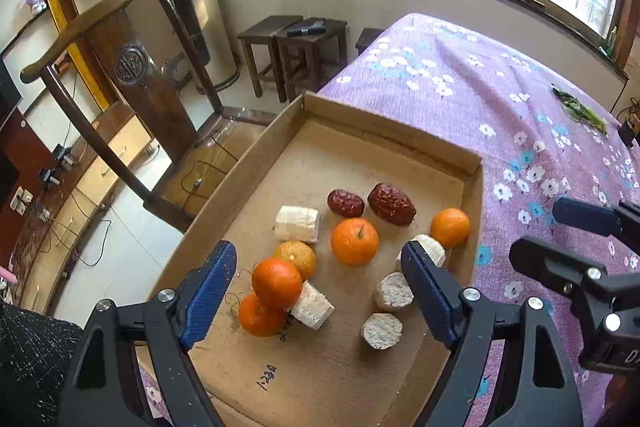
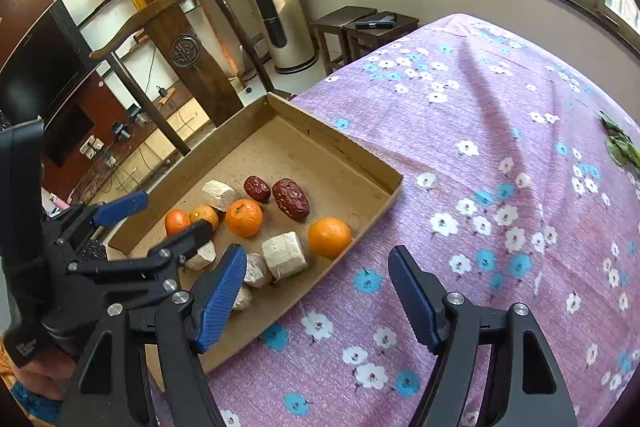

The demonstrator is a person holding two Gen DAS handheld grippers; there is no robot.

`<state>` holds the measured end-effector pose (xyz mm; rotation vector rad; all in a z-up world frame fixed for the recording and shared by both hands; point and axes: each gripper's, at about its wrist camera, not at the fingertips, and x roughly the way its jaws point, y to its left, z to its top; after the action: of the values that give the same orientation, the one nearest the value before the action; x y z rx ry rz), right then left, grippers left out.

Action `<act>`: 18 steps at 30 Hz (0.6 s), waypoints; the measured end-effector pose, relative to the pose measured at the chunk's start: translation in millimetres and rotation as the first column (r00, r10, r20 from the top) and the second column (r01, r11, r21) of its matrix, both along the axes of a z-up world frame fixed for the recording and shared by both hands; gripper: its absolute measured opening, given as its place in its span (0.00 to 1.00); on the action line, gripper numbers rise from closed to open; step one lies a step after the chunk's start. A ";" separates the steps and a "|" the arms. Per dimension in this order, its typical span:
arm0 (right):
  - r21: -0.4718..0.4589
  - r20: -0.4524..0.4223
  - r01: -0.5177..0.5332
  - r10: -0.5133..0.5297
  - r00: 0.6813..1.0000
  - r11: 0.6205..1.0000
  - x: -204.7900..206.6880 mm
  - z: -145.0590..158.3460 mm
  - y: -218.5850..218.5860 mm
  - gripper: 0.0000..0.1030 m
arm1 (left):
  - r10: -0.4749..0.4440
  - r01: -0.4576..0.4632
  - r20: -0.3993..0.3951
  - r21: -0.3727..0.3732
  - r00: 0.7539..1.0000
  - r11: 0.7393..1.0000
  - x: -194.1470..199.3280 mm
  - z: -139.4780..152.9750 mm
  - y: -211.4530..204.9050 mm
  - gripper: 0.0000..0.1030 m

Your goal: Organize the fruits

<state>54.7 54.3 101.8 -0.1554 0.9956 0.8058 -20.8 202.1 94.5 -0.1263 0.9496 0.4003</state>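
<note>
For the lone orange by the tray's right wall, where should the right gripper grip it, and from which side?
Grip the orange across its widest middle, coming from above: the tray wall is close on one side and a pale chunk on the other, while its top is clear. The right gripper is open wide enough.

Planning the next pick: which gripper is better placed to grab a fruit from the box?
Left. The left gripper hangs open over the cardboard box, oranges between its fingers; the right gripper is over the bedspread.

A: The left wrist view looks steeply down, close over the cardboard tray (image 1: 256, 155), facing the windows.

B: The right wrist view sits further right, over the purple bedspread (image 2: 480, 131); both share the tray (image 2: 344, 155), probably from similar height.
</note>
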 end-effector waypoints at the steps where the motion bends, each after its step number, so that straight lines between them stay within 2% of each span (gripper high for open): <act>1: -0.002 0.000 0.008 -0.008 1.000 1.000 -0.1 1.6 -3.1 0.77 | -0.003 0.003 0.008 0.006 1.000 1.000 0.2 3.1 -2.2 0.83; 8: 0.018 0.039 0.065 -0.066 0.997 0.998 -8.3 16.4 -22.2 0.81 | -0.010 0.009 0.054 0.014 0.998 1.000 -4.7 19.9 -13.1 0.85; 12: 0.033 0.059 0.094 -0.096 0.994 0.995 -12.5 22.8 -33.0 0.87 | -0.014 0.012 0.076 0.023 0.997 1.000 -8.8 28.1 -19.2 0.85; 18: 0.038 0.063 0.115 -0.118 0.991 0.993 -17.3 26.3 -40.5 0.88 | -0.022 0.020 0.095 0.020 0.995 1.000 -11.2 33.8 -26.0 0.85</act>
<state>37.4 13.8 128.0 -0.0927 0.9200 0.7063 -32.0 176.1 128.3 -0.1168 0.8520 0.3802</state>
